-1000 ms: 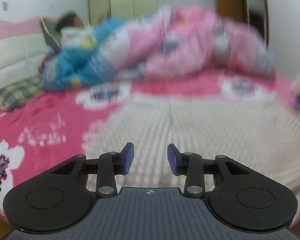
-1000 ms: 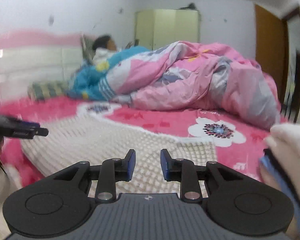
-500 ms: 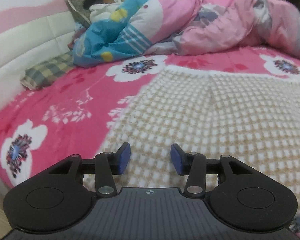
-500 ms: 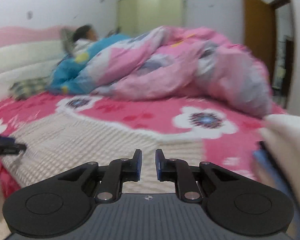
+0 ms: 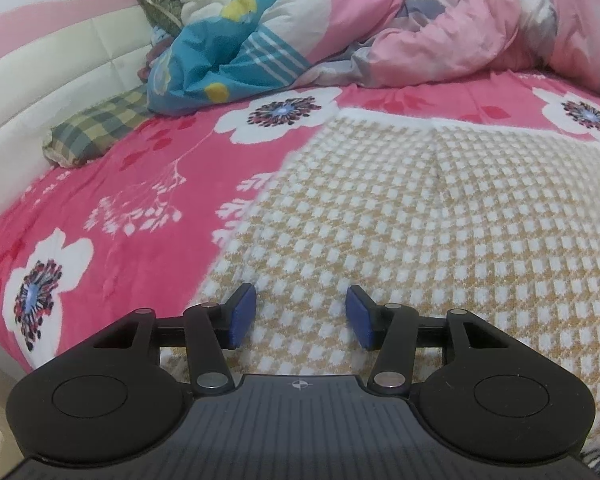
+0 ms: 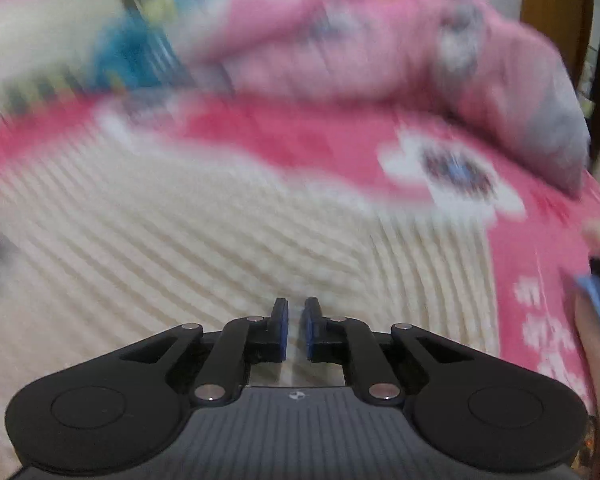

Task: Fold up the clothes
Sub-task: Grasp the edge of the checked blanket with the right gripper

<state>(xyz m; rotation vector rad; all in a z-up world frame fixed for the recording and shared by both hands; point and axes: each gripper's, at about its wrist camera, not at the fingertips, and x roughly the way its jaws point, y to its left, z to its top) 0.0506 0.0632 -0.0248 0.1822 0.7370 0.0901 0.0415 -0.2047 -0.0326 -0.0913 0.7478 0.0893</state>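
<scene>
L gripper (image 5: 301,311): jaws parted about halfway, nothing between the blue pads (image 5: 242,316), not gripping. They've just been widening. It hangs over the near-left part of the checked knit garment (image 5: 420,216), tan and white, which lies spread flat on the pink flowered bedsheet (image 5: 112,184); can't tell if the tips touch the knit. Vs a sec ago: view is tipped further down, garment fills more of the frame, wardrobe and wall gone from the top, blur gone.

Beyond, L to R: plaid pillow (image 5: 96,128) by the white padded headboard (image 5: 52,64), a person lying under a blue/pink quilt (image 5: 340,28) across the far side of the bed.

R gripper (image 6: 294,330): jaws clenched nearly together, only a thin slit left, nothing seen held; they've just been closing. It sits over the garment (image 6: 204,240) near its right edge; whole view is motion-blurred. Vs a sec ago: camera is lower and closer to the knit. At the far R edge a hand (image 6: 598,320) with something blue, too blurred to name.

No containers.
</scene>
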